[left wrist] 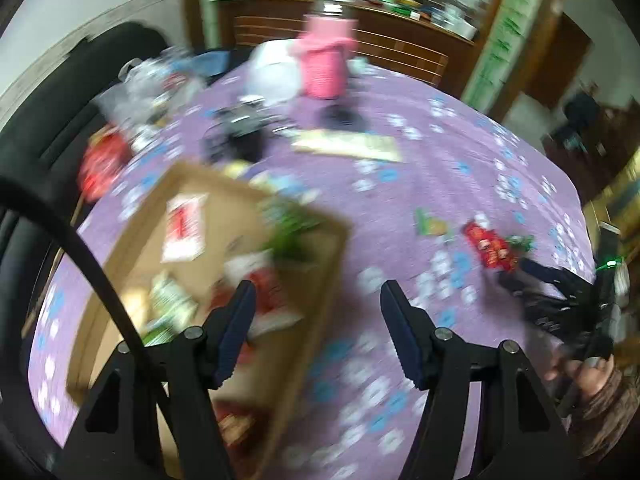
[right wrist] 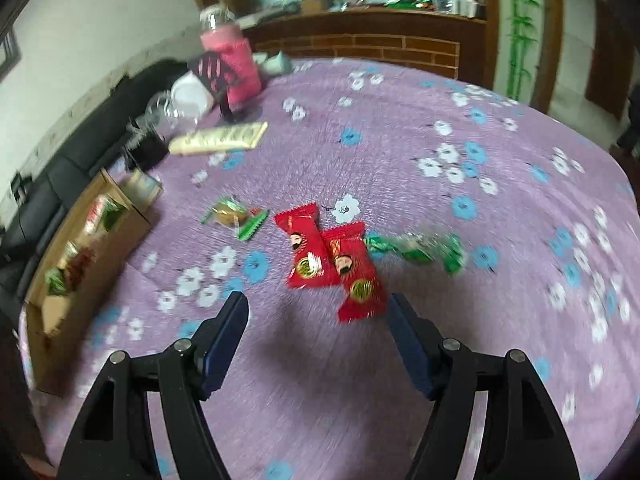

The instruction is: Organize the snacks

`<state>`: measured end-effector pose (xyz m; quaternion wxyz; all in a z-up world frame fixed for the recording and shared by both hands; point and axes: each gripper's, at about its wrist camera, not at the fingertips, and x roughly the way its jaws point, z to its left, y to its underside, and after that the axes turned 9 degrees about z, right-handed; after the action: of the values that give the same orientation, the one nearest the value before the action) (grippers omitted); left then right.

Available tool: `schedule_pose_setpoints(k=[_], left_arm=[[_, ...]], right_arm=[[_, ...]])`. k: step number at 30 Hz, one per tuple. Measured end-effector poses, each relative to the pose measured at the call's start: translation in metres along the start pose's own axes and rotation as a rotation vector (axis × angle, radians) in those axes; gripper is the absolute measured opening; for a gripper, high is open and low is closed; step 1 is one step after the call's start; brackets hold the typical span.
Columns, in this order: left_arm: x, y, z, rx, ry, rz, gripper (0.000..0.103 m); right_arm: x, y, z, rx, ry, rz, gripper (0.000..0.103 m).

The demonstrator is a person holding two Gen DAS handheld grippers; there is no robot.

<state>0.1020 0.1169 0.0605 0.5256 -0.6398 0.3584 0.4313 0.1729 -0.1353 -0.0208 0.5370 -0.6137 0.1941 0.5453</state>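
A cardboard box lies on the purple flowered tablecloth and holds several red and green snack packets. My left gripper stands open over the box's right rim, nothing between its fingers. In the right wrist view two red snack packets lie overlapped mid-table, with a green packet to their left and green ones to their right. My right gripper is open just in front of the nearer red packet, not touching it. The box shows at the left there.
A pink container, a long pale packet, a white bowl and dark clutter stand at the table's far side. A black sofa runs along the left. The right gripper and hand show at the right edge.
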Motion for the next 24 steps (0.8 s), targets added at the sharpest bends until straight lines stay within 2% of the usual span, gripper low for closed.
schedule_pose_setpoints(k=[4, 7, 10, 11, 13, 16, 18, 20, 24], left_arm=[[0.028, -0.046, -0.049, 0.133, 0.015, 0.04, 0.065], [0.051, -0.073, -0.074, 0.187, 0.039, 0.093, 0.065], [0.068, -0.092, -0.084, 0.167, 0.001, 0.104, 0.066], [0.074, -0.097, -0.083, 0.145, 0.005, 0.114, 0.066], [0.086, -0.101, -0.083, 0.119, 0.028, 0.167, 0.067], [0.101, -0.101, -0.085, 0.079, 0.027, 0.182, 0.067], [0.11, -0.1, -0.09, 0.081, 0.012, 0.195, 0.067], [0.118, -0.1, -0.095, 0.079, 0.002, 0.201, 0.067], [0.137, -0.105, -0.099, 0.051, -0.019, 0.226, 0.067]], right_arm=[[0.017, -0.009, -0.007, -0.034, -0.024, 0.03, 0.051], [0.023, -0.019, -0.009, -0.063, -0.025, 0.043, 0.033], [0.023, -0.023, -0.007, -0.1, -0.022, 0.041, 0.033], [0.022, -0.023, -0.009, -0.091, -0.023, 0.031, 0.033], [0.019, -0.025, -0.019, -0.034, -0.095, 0.03, 0.033], [0.015, -0.032, -0.023, -0.018, -0.106, 0.002, 0.033], [0.011, -0.038, -0.022, -0.01, -0.092, -0.029, 0.035], [0.017, -0.05, -0.023, 0.009, -0.074, -0.02, 0.047], [0.035, -0.069, -0.024, 0.058, -0.032, 0.004, 0.047]])
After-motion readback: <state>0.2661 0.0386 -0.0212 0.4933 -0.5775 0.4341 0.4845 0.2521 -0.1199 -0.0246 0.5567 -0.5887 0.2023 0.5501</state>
